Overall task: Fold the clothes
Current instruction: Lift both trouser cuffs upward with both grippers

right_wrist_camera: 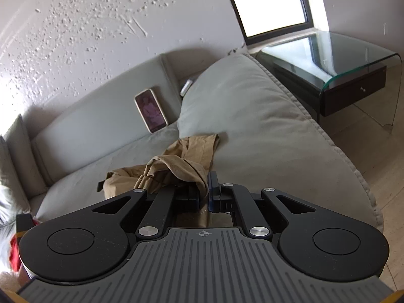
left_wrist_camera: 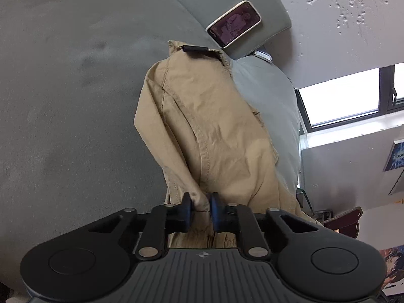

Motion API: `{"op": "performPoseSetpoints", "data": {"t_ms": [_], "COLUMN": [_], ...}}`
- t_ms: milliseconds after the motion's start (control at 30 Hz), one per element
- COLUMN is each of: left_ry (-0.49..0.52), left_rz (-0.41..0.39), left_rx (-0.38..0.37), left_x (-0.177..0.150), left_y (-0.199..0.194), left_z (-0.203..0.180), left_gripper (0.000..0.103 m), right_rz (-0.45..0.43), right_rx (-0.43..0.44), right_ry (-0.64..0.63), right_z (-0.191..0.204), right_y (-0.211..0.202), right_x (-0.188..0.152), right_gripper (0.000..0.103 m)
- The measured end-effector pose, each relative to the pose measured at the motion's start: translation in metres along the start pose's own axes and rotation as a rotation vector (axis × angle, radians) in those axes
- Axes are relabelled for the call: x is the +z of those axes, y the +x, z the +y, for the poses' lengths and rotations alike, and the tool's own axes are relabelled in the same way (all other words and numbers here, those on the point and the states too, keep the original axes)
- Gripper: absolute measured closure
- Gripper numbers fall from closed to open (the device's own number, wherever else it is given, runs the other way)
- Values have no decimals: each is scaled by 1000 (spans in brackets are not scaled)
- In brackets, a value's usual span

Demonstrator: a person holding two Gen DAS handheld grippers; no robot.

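You are pinching the khaki trousers [left_wrist_camera: 214, 126] in both grippers — left gripper [left_wrist_camera: 201, 205], right gripper [right_wrist_camera: 204, 192]. They are still lying bunched on the grey sofa [right_wrist_camera: 252, 116] — folding is barely starting.

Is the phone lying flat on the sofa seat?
No, the phone stands propped against the sofa backrest.

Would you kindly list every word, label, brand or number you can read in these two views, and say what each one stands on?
No readable text in either view.
phone: its screen shows a pinkish picture, no legible words.
posters on the wall: images only, too blurred to read.
gripper body: a small crosshair mark, not a word.
tan trousers: no label legible.
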State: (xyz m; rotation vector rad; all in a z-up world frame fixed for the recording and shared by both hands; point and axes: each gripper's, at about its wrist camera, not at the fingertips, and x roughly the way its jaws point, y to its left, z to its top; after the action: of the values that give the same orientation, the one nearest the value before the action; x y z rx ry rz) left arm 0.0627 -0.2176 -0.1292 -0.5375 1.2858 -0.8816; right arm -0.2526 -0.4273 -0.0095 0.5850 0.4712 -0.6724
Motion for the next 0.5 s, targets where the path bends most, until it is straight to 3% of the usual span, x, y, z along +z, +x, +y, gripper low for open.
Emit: {"op": "performPoseSetpoints", "data": {"t_ms": [167,500], "left_ry": [35,16], "left_rz": [-60,-82], "left_rx": [-40,-51], "left_x": [1,0], "left_y": [-27,-40], "left_z": [-7,-7], "left_gripper": [94,94], "right_rz": [4,15], "right_rx": [-8,2], "right_ry": [-22,-33], "right_z": [3,11], "right_y": [1,2], "right_x": [0,0], "right_gripper": [97,96]}}
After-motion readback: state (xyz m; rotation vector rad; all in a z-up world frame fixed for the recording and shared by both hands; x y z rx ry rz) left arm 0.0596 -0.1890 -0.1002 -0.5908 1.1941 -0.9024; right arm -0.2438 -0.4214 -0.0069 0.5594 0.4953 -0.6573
